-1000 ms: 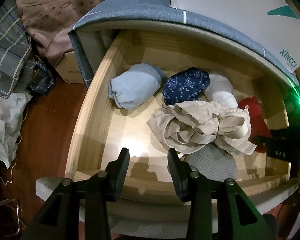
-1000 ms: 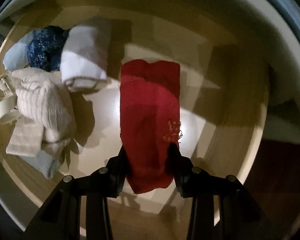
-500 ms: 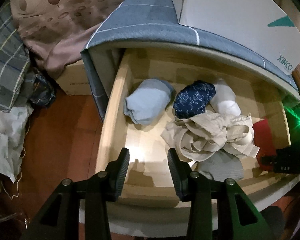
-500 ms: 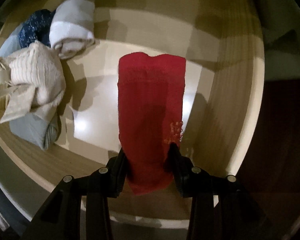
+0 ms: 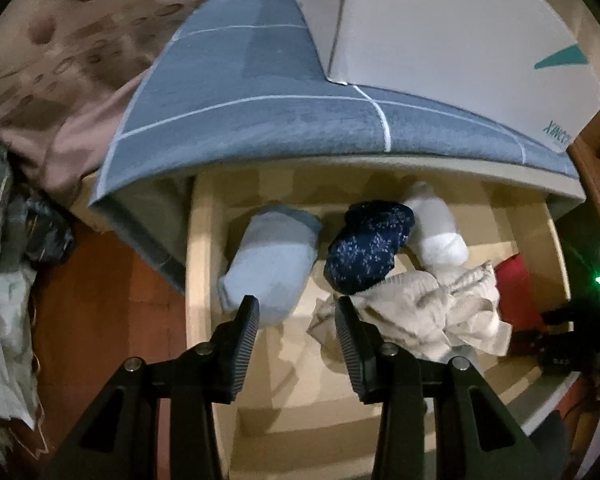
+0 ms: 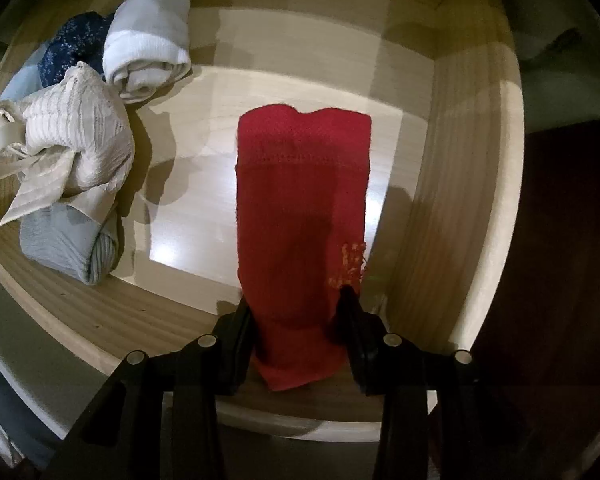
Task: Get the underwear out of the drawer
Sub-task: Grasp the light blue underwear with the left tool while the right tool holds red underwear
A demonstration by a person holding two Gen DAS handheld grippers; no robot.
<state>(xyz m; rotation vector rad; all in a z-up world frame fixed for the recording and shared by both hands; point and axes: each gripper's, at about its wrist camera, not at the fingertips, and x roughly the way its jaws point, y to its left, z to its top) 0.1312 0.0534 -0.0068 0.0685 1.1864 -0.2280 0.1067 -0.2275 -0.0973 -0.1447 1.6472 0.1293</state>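
The open wooden drawer (image 5: 198, 280) holds several rolled garments. In the left wrist view a light blue roll (image 5: 272, 264), a navy speckled roll (image 5: 368, 248), a white roll (image 5: 436, 228) and a crumpled beige piece (image 5: 440, 308) lie inside. My left gripper (image 5: 296, 308) hovers open over the drawer's front left, its left fingertip just before the light blue roll. My right gripper (image 6: 296, 304) is shut on a red underwear piece (image 6: 300, 184), which hangs over the drawer floor near the right wall (image 6: 472, 200). The red piece (image 5: 514, 284) also shows at the far right of the left wrist view.
A blue-grey cabinet top (image 5: 260, 112) carries a white box (image 5: 440, 32) above the drawer. Brown patterned fabric (image 5: 60, 40) and a pale cloth pile (image 5: 0, 340) lie left on the reddish floor (image 5: 100, 300). A grey ribbed roll (image 6: 68, 244) sits under the beige piece (image 6: 68, 140).
My left gripper has travelled over the drawer's front edge toward the light blue roll and rolled a little. My right gripper, still shut on the red piece, has shifted toward the drawer's front right corner.
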